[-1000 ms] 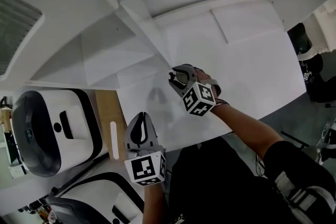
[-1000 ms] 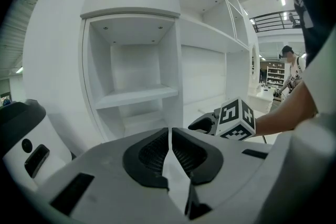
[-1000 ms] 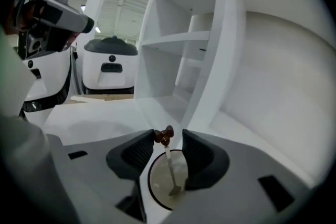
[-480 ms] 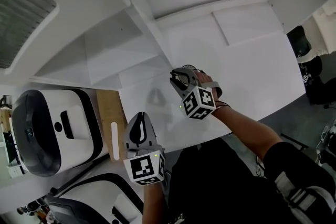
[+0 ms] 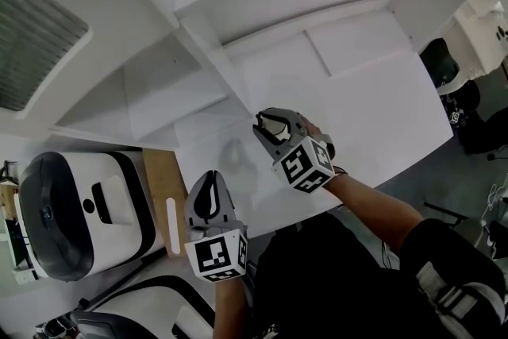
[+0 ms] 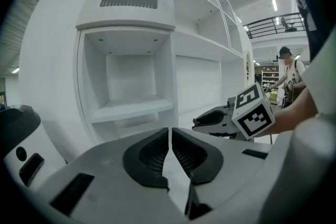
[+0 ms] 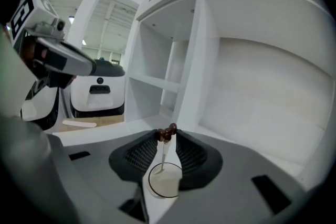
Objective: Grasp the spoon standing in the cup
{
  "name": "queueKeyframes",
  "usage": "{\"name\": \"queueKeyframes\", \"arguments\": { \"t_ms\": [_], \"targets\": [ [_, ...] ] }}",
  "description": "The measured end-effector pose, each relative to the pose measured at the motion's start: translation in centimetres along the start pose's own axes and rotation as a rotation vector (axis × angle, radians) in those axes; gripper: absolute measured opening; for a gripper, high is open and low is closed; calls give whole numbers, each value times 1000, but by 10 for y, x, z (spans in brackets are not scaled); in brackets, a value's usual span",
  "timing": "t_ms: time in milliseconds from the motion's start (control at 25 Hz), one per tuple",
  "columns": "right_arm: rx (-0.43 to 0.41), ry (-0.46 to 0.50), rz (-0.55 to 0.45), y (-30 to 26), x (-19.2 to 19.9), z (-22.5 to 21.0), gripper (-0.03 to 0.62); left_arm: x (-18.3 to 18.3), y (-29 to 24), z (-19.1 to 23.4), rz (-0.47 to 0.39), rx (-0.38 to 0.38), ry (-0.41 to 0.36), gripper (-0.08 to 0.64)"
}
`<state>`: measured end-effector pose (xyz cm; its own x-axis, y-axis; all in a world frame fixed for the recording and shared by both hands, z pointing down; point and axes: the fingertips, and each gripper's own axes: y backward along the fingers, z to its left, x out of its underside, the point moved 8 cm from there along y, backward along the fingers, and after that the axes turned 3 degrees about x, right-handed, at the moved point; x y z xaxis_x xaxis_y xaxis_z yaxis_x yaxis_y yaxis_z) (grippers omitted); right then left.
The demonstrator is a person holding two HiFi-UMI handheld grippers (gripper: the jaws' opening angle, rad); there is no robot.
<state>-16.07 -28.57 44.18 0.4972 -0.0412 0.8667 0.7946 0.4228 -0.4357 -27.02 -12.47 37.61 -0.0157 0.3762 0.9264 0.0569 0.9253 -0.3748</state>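
- The right hand-held gripper (image 7: 168,138) is clenched on the spoon (image 7: 163,153). Its jaws have just been closing, and the pads pinch the stem right under the dark beaded top.
- The spoon hangs upright, its lower end at 6 o'clock of the beads and inside the rim outline of the clear cup (image 7: 170,189). The cup shows through the gap between the jaws. Whether the spoon touches it cannot be told.
- The left hand-held gripper (image 6: 169,131) is clenched on nothing, its tips meeting.
- In the head view the right hand-held gripper sits at 1 o'clock of the left one, both over the white counter (image 5: 373,107).
- A white shelf unit (image 5: 151,91) stands at 11 o'clock of the grippers.
- A white machine with black trim (image 5: 71,210) lies at 9 o'clock of the left hand-held gripper, with a wooden board (image 5: 156,179) between them.
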Motion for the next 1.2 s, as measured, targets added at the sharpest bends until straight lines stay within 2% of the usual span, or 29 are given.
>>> {"name": "queueKeyframes", "arguments": {
  "t_ms": [280,400,680,880,960,1120,1200],
  "targets": [
    [102,-196,-99,55,-16,-32,164,-5,-7,-14,-10,46,-39,9],
    [157,-222,-100,76,-8,-46,165,-4,-14,-20,-6,81,-47,9],
    [269,-286,-4,116,42,-71,164,-16,-38,-42,-20,175,-75,9],
    [313,-306,134,132,94,-68,164,-14,-49,-60,-4,226,-92,9],
    [315,-292,184,133,109,-63,164,-13,-50,-64,7,231,-97,9],
    [311,-345,255,132,137,-54,164,-9,-46,-63,25,226,-104,9],
    [318,-342,284,127,147,-53,162,-5,-46,-59,36,217,-101,9]
  ]
}}
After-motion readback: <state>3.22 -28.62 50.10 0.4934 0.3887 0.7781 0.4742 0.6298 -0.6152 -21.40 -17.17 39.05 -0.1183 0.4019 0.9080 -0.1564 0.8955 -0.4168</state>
